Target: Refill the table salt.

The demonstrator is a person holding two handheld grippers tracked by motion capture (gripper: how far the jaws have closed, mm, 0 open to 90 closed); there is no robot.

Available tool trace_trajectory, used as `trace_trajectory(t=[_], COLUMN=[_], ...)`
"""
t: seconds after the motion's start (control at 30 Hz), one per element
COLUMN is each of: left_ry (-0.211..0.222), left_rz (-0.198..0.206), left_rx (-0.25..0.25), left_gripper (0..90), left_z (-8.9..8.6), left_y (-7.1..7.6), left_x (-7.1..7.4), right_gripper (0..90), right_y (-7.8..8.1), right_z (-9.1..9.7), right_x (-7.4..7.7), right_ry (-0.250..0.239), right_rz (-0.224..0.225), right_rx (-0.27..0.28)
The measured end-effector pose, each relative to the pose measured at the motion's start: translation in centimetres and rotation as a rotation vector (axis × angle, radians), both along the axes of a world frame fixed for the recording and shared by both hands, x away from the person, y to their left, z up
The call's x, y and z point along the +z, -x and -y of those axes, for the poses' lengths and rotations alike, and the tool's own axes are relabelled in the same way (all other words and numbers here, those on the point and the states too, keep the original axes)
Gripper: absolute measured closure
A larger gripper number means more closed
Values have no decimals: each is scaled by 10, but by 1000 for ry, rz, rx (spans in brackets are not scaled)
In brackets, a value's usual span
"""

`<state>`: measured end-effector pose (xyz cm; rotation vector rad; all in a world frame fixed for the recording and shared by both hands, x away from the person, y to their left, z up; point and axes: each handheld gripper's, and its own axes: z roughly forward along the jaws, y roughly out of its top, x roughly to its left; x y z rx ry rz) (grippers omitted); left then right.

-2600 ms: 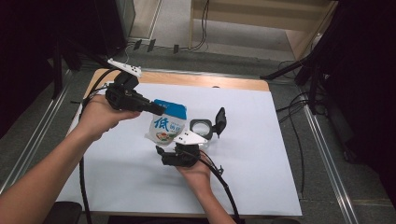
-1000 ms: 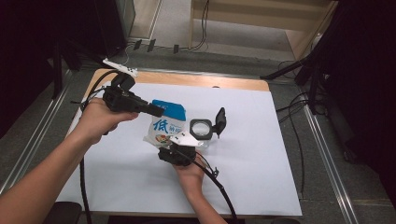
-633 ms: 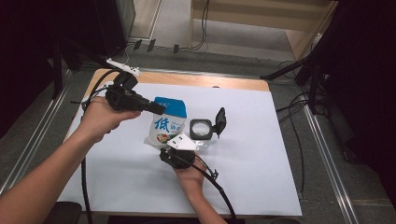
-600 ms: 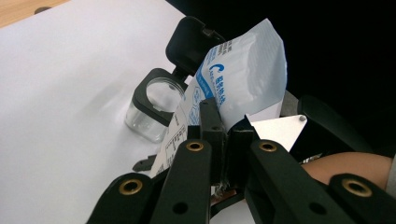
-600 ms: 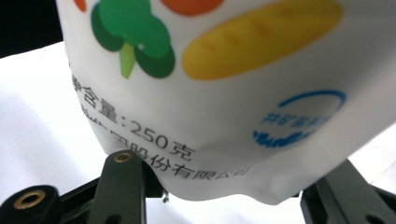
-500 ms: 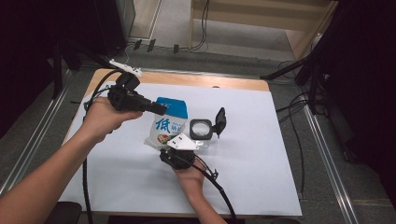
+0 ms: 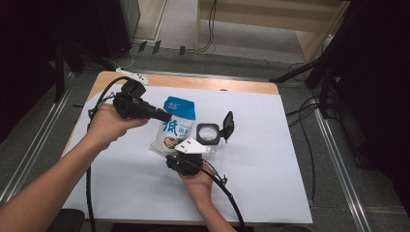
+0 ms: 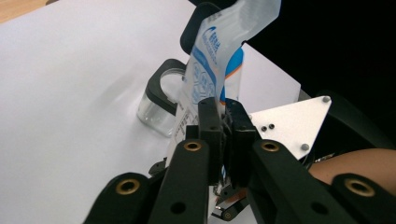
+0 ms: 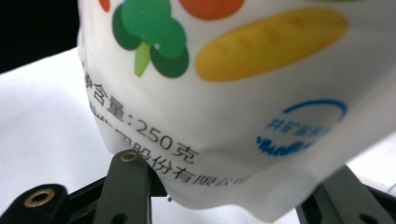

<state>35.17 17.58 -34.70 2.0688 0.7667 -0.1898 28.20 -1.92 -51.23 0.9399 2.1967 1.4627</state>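
One bag stands near the middle of the white tabletop, white with a blue top and printed vegetables; it is held at two places at once. The left gripper comes in from the left and its jaws are pressed together on the bag's upper edge, a thin strip of film pinched between the pads, as the left gripper view shows; the right gripper sits at the near side of the bag, and its jaws have just been closing around the bag's bottom corner, which lies between them in the right gripper view; whether the pads already press on it I cannot tell. Just right of the bag, close beside it, stands one small clear jar with a black flip lid swung up and open.

As a judgement: the work looks like opening the bag to fill the jar; the jar is already open and the bag is gripped top and bottom, but the top seal looks unbroken and the jar seems empty, so tearing and pouring are left.

Counted: one bag, one jar with one lid, two grippers, two hands; one small white object lies at the far left edge of the tabletop.
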Motion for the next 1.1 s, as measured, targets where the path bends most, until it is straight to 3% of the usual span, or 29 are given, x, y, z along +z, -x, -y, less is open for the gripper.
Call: trace_trajectory(t=[0.13,0.23,0.3,0.37,0.47,0.73,1.1], left_ry=[-23,-44,-45,-42,-31,-29,-52], left_rz=[-1,11,8,10,16,15,2], left_rx=[8,15,15,16,11,-16,-8], left_gripper=[900,900,900,900,895,832,888], left_z=[5,9,11,12,12,14,28], left_y=[2,2,1,1,0,0,-7], left_x=[0,-1,-2,-1,-1,-9,-17], right_gripper=[360,351,380,467,501,526,559], right_y=[2,4,4,5,5,1,0], right_z=[-2,-3,-4,-4,-4,-1,-1], right_x=[1,0,0,0,1,3,0], right_ry=[33,54,69,70,36,-27,-47], right_rz=[11,21,24,29,9,-29,-73], right_rx=[-9,-28,-30,-12,15,38,42])
